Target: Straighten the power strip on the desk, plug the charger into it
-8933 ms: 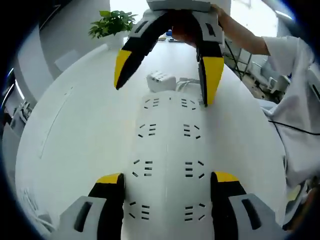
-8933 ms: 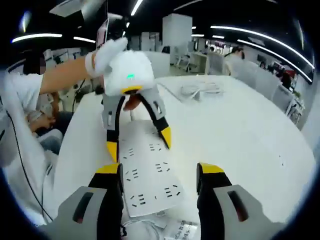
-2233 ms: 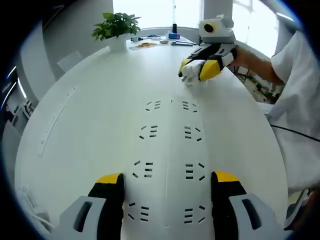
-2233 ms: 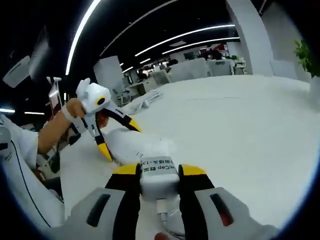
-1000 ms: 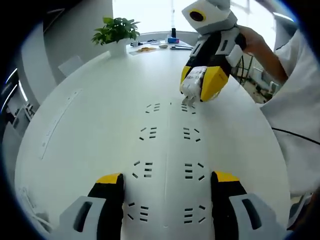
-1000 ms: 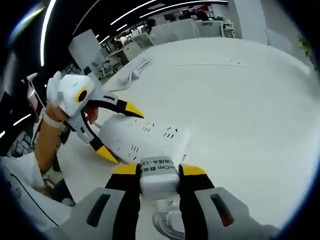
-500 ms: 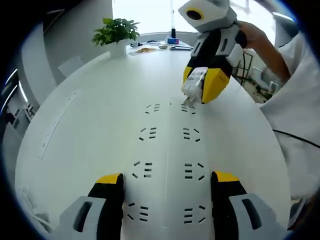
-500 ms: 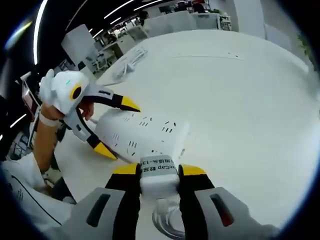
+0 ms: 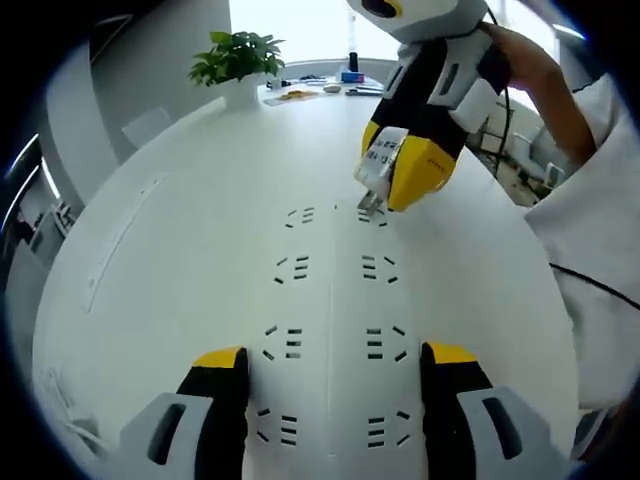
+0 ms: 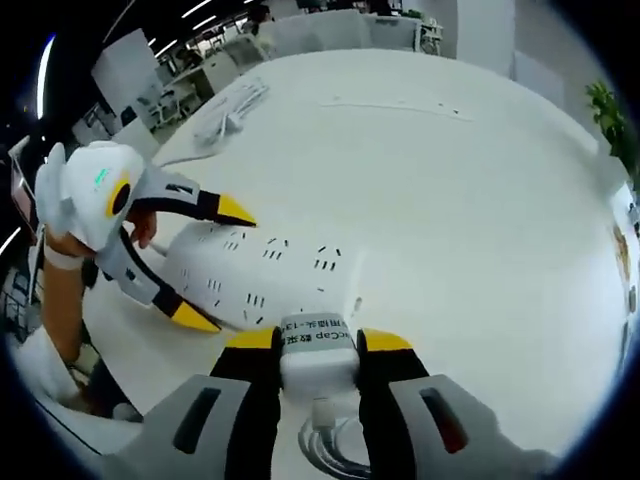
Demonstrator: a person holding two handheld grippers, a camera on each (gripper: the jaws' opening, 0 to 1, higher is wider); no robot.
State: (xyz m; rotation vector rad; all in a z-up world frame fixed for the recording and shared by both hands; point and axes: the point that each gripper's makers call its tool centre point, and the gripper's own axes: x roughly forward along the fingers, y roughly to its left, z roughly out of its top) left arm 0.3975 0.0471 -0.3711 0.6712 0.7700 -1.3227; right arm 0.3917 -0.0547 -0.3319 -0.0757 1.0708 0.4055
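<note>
A white power strip (image 9: 330, 300) lies on the white desk (image 9: 170, 230), running away from me between the left gripper's jaws. My left gripper (image 9: 335, 372) clamps its near end from both sides. In the right gripper view the same left gripper (image 10: 212, 265) straddles the power strip (image 10: 270, 270). My right gripper (image 10: 318, 345) is shut on the white charger (image 10: 317, 350). From above, the right gripper (image 9: 398, 172) holds the charger (image 9: 378, 165) tilted, its prongs touching the strip's far right socket.
A potted plant (image 9: 235, 60) and small items (image 9: 320, 85) stand at the desk's far edge. A person's white sleeve (image 9: 590, 230) is at the right. The charger's coiled cable (image 10: 330, 445) hangs near me. A white cord bundle (image 10: 232, 108) lies farther off.
The right gripper has brought the charger down and nearer, from above the strip's far end to its far right socket. The left gripper and the strip have stayed put.
</note>
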